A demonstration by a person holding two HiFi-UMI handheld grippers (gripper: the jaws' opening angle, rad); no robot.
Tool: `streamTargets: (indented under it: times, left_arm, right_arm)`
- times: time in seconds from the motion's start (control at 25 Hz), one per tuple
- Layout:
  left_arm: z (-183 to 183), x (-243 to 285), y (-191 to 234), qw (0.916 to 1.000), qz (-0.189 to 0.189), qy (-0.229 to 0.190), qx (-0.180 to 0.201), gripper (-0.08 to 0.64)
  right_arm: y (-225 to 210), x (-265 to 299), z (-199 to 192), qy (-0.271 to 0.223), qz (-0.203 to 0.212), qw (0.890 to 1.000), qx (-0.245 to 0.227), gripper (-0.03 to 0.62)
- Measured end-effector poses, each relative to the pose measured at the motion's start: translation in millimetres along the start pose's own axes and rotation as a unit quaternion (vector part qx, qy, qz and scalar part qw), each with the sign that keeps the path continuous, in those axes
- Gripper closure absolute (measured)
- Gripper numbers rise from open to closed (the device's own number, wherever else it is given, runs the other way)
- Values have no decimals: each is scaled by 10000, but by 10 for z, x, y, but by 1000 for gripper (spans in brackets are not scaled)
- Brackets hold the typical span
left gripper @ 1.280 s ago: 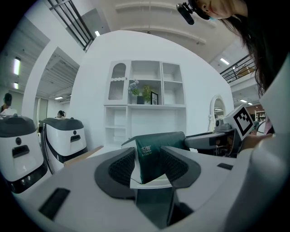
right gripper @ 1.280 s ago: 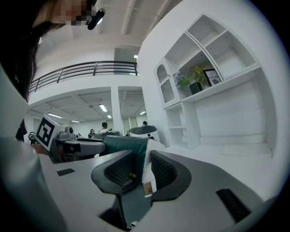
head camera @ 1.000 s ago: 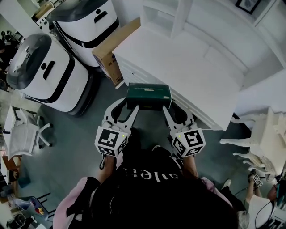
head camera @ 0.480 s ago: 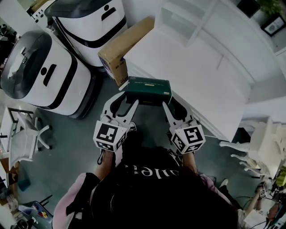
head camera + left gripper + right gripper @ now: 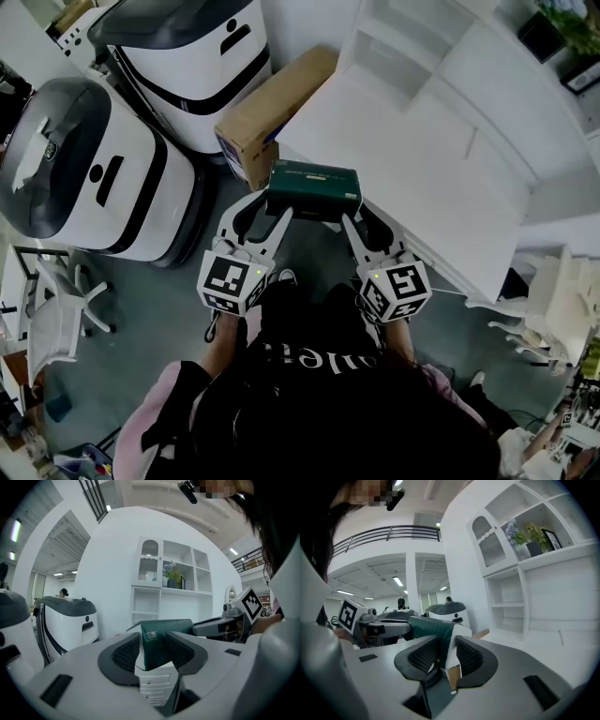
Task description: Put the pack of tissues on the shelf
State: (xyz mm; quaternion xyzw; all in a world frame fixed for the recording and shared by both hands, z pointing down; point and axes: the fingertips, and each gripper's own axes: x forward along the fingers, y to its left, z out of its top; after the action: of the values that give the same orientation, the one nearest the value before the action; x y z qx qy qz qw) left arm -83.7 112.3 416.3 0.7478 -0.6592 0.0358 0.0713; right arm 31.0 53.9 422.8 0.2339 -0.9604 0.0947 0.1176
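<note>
My left tongs [image 5: 265,217] and right tongs [image 5: 366,223] each pinch one end of the pack [image 5: 314,185], held in the air by the surface [image 5: 394,141] corner. This is the transport step; next it needs lifting forward into the shelf [image 5: 398,52].

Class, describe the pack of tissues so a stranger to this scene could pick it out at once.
Find the big white shelf unit; at its near edge, the left claw and right claw hold one thing between them. That is the pack of tissues: dark green and oblong, unlike the brown cardboard box beside it.
</note>
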Motion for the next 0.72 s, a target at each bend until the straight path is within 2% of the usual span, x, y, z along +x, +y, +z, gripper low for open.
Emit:
streamTargets:
  times: [0.4, 0.72]
  left_arm:
    - [-102, 296, 158, 9994, -254, 118, -189, 377]
    - [-82, 631, 567, 9997, -30, 226, -109, 377]
  right_arm:
    - [-189, 220, -51, 275, -246, 9993, 66, 442]
    - [-399, 772, 23, 250, 10, 9996, 153, 442]
